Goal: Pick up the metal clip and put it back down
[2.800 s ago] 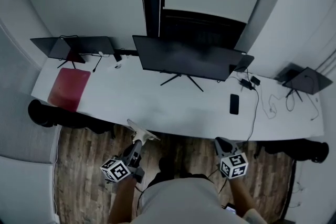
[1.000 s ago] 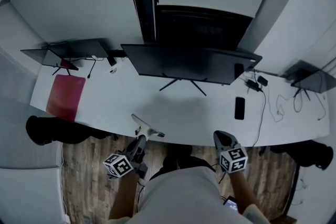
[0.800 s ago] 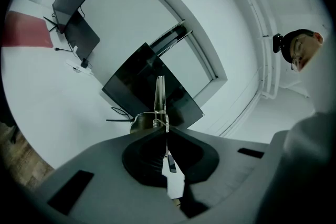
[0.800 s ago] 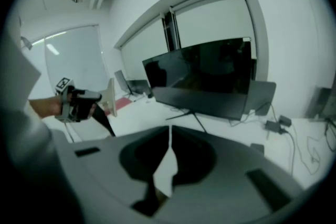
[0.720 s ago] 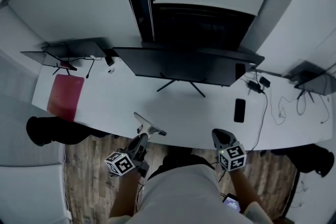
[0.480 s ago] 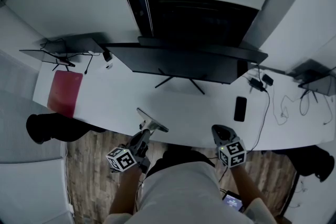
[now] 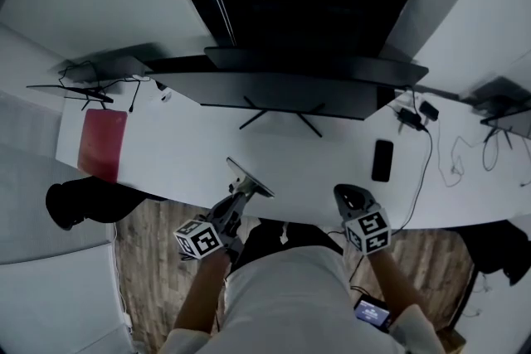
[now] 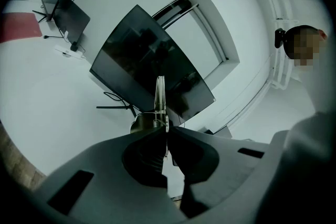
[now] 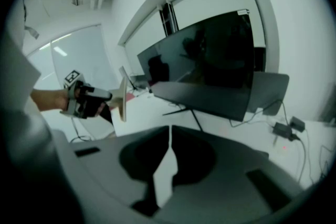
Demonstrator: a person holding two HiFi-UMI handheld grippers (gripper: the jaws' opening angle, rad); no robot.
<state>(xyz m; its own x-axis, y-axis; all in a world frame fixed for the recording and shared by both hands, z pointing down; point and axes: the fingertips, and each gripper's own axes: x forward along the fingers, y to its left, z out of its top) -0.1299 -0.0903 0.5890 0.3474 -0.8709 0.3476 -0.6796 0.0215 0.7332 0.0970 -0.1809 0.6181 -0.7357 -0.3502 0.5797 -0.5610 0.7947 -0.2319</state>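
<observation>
The long white worktop (image 7: 178, 149) has a big dark screen (image 7: 290, 87) along its back edge. A red mat (image 7: 101, 143) lies at its left end and a black phone (image 7: 382, 160) near its right end. The floor (image 7: 153, 261) is brown wood. The left hand-held gripper (image 7: 238, 201) is closed tight on the metal clip (image 7: 249, 178), up over the worktop's front edge. The right hand-held gripper (image 7: 351, 196) is closed on nothing.
</observation>
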